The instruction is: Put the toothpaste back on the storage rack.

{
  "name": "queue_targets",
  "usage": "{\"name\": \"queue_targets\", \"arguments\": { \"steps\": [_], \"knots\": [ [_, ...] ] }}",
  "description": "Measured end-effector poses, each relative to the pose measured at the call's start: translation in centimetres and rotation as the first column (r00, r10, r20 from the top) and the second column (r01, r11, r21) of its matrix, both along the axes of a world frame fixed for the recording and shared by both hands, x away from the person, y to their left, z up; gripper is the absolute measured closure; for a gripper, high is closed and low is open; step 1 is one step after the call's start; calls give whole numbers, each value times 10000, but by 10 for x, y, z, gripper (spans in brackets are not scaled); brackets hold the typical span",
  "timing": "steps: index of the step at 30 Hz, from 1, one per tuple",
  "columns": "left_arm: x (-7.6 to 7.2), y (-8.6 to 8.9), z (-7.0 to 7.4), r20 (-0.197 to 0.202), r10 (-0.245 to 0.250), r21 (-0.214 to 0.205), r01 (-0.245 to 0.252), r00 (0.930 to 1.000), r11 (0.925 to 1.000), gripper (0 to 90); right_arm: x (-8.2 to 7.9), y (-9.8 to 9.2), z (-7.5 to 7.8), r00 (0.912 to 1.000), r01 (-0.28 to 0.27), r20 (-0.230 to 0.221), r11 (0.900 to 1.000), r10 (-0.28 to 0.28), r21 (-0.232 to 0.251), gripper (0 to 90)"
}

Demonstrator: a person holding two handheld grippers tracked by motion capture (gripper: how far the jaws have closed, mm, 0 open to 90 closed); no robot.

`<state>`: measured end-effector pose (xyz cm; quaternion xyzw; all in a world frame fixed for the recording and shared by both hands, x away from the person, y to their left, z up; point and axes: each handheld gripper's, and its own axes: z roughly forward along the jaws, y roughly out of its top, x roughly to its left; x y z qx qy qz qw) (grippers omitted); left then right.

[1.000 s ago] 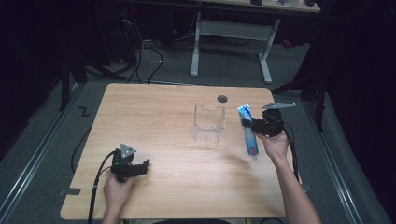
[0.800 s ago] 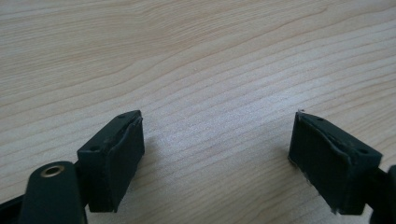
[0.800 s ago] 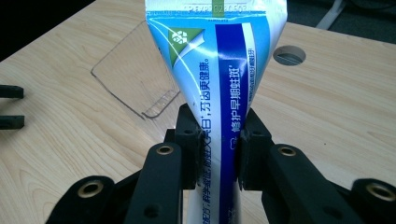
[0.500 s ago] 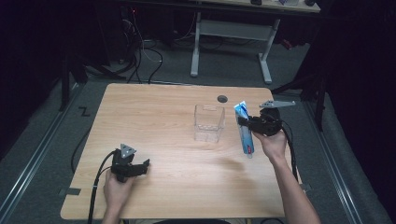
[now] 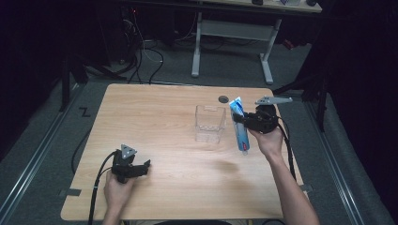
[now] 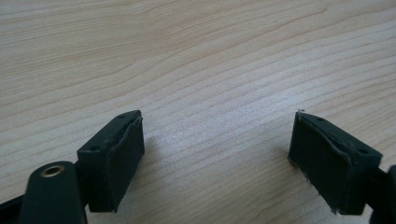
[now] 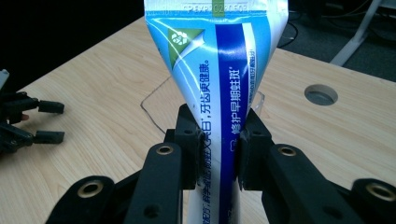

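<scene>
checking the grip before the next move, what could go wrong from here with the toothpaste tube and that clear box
1. The right gripper pinches the toothpaste tube across its soft, narrow middle; it might slip or swing between the pads.
2. The clear box stands loose and close beside the tube; the hanging capped end could knock it over or push it across the table.
3. The box is transparent and hard to see, so the tube may catch its rim.

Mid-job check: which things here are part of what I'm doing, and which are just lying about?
In the job:
- toothpaste tube, clamped in the right gripper
- clear box beside it, likely where it goes

Lying about:
- left gripper, open, resting on the table
- round cable hole
- desk frame behind
</scene>
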<state>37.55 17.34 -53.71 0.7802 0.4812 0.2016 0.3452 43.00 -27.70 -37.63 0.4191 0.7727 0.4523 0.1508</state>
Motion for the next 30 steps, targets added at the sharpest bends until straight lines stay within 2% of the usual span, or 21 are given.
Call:
{"name": "queue_targets", "arguments": {
  "steps": [17, 30],
  "knots": [
    [0, 0, 0, -2, 0, 1, 0, 10000, 10000, 186, 9, 18, 12, 9992, -294, 272, 9994, 289, 156, 743],
    [0, 0, 0, -2, 0, 0, 0, 10000, 10000, 186, 14, 31, 23, 9976, -545, 424, 9985, 543, 38, 743]
  ]
}}
